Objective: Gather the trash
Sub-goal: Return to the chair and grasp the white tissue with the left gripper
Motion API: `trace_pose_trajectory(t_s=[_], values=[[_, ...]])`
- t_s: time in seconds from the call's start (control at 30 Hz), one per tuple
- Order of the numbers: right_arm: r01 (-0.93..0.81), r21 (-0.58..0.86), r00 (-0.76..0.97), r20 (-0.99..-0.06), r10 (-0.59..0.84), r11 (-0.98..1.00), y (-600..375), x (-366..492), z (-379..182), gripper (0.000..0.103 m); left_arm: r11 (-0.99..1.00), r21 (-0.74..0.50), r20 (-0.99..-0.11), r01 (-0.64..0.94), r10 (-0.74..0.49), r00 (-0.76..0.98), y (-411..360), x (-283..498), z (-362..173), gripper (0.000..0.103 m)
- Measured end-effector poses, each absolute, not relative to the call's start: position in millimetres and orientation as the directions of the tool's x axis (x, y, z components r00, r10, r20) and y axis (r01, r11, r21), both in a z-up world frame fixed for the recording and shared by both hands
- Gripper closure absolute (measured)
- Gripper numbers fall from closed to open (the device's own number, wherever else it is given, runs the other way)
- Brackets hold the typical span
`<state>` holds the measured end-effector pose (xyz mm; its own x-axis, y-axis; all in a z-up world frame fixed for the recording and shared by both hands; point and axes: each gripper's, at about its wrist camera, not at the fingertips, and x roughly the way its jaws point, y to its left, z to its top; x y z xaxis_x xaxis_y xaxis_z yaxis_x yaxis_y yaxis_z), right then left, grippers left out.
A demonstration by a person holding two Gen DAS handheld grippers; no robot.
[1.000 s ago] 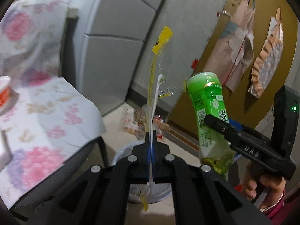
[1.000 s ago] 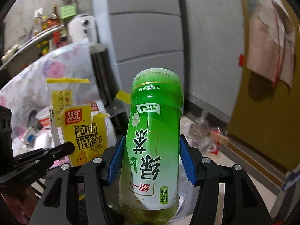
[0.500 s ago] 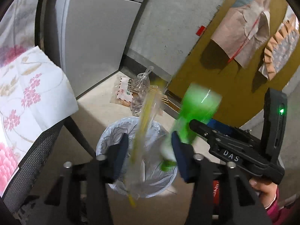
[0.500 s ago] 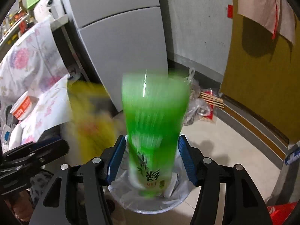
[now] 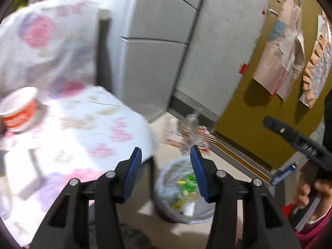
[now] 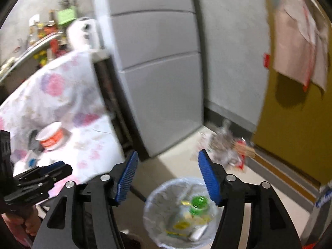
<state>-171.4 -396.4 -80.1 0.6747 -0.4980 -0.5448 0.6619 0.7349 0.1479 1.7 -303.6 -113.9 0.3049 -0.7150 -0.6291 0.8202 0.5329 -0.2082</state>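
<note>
Left claw: the left claw stood wide apart with nothing between its blue pads, hovering above the floor beside the desk.
Right claw: the right claw was likewise spread wide and held nothing, poised over the bin.
Trash bin: a round trash bin lined with a pale plastic bag sat on the floor, near the corner of the desk.
Green bottle: the green bottle lay inside the bin, its green end facing up.
Yellow wrapper: a yellow wrapper lay in the bin just beside the bottle, blurred.
Desk: a desk covered in a white cloth with pink flowers.
Cup: a white and orange cup stood on the cloth, well apart from both claws.
Backdrop: a grey fridge behind the desk; a bagged litter pile on the floor by the wall.
</note>
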Motion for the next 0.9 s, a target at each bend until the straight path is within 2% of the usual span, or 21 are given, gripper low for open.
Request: trace_pose_trajectory(t_s=[0.2, 0.5, 0.57, 0.7, 0.8, 0.87, 0.9], values=[[0.468, 0.139, 0.779, -0.532, -0.333, 0.872, -337.0, -103.5, -69.0, 0.034, 0.662, -0.170, -0.628, 0.730, -0.643, 0.438, -228.9, 14.6, -108.8, 0.056], [0.244, 0.144, 0.796, -0.595, -0.113, 0.959, -264.2, -6.6, -80.2, 0.034, 0.840, -0.156, -0.637, 0.520, -0.488, 0.597, -111.6, 47.6, -112.4, 0.050], [0.208, 0.134, 0.781, -0.619, -0.082, 0.969, -249.1, 9.7, -87.7, 0.034, 0.866, -0.145, -0.639, 0.479, -0.452, 0.623, -92.1, 54.3, -114.0, 0.050], [0.162, 0.120, 0.753, -0.656, -0.044, 0.979, -227.0, 37.2, -103.3, 0.024, 0.905, -0.164, -0.641, 0.392, -0.400, 0.655, -51.0, 72.9, -118.7, 0.050], [0.136, 0.099, 0.732, -0.681, -0.032, 0.986, -215.7, 51.4, -113.5, 0.023, 0.916, -0.195, -0.649, 0.351, -0.389, 0.654, -28.2, 88.3, -125.6, 0.049], [0.130, 0.105, 0.729, -0.684, -0.024, 0.986, -213.5, 56.4, -118.4, 0.023, 0.911, -0.195, -0.662, 0.364, -0.396, 0.637, -26.4, 96.6, -130.7, 0.041], [0.127, 0.116, 0.730, -0.683, -0.013, 0.985, -213.5, 57.5, -120.2, 0.023, 0.912, -0.185, -0.668, 0.367, -0.391, 0.634, -25.4, 96.6, -133.8, 0.040]])
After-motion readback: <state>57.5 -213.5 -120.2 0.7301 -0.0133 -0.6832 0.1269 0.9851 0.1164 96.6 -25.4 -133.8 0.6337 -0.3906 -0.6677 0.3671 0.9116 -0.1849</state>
